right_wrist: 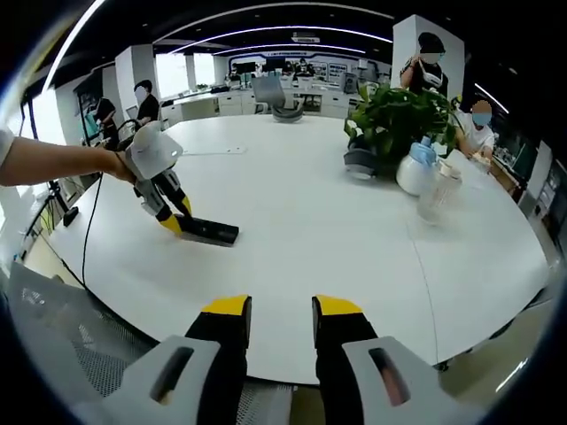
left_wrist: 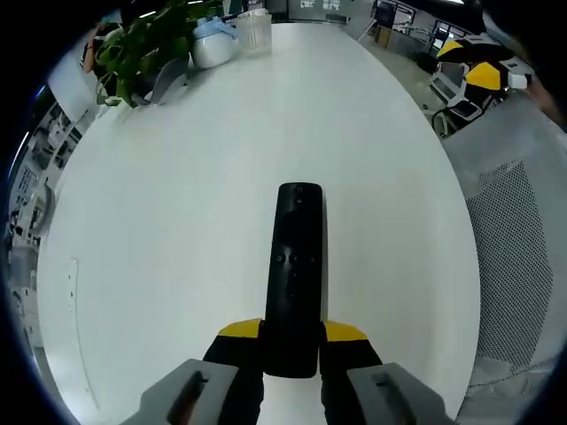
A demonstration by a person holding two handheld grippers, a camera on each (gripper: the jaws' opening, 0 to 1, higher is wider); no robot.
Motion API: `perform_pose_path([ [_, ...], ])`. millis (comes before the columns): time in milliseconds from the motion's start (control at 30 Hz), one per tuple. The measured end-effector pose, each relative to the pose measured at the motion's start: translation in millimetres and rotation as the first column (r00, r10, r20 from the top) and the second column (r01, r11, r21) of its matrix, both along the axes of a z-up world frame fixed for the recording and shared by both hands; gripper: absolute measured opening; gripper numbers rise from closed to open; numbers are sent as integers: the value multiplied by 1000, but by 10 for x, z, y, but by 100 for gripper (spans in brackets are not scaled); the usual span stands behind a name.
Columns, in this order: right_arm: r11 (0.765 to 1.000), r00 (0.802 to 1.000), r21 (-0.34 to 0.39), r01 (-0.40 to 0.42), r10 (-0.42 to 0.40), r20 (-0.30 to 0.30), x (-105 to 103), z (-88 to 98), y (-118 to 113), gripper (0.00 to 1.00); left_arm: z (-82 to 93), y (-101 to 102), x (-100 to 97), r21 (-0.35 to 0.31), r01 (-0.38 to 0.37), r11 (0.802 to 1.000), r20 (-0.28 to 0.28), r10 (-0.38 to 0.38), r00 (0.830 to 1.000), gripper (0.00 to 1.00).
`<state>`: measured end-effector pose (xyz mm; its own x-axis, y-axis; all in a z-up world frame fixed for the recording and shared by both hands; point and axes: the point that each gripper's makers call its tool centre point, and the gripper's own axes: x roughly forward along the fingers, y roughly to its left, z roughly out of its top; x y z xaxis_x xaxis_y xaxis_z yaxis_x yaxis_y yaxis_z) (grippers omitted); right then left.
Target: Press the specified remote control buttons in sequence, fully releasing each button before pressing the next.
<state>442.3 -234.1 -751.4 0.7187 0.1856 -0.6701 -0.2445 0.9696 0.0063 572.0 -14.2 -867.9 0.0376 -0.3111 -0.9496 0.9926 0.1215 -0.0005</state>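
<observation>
Open-plan office: large white meeting table (right_wrist: 337,230), desks (right_wrist: 310,97), swivel chair (right_wrist: 282,96).

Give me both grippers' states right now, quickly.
Left gripper: shut on the slim black plastic remote control, held at its near end.
Right gripper: open, holding nothing, above the white table.

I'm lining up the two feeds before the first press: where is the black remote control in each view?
Left gripper view: the remote control runs up the centre of the picture, its near end held in the left gripper.
Right gripper view: the remote control lies left of centre on the white table, held by the left gripper.
Shared landmark: the potted plant.
</observation>
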Motion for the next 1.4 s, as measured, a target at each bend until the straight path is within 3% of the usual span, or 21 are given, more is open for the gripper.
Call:
perform_pose_path([
  [233, 1000, 1000, 8, 2, -2, 4, 2, 7, -4, 26, 60, -12, -142, -6, 1, 1000, 1, -1, 1000, 22],
  [600, 1000, 1000, 14, -9, 9, 9, -1, 20, 15, 26, 53, 9, -403, 0, -5, 1000, -25, 5, 1000, 22],
  [1400, 999, 999, 18, -35, 34, 24, -10, 48, 63, 25, 29, 43, -802, 4, -5, 1000, -20, 5, 1000, 22],
])
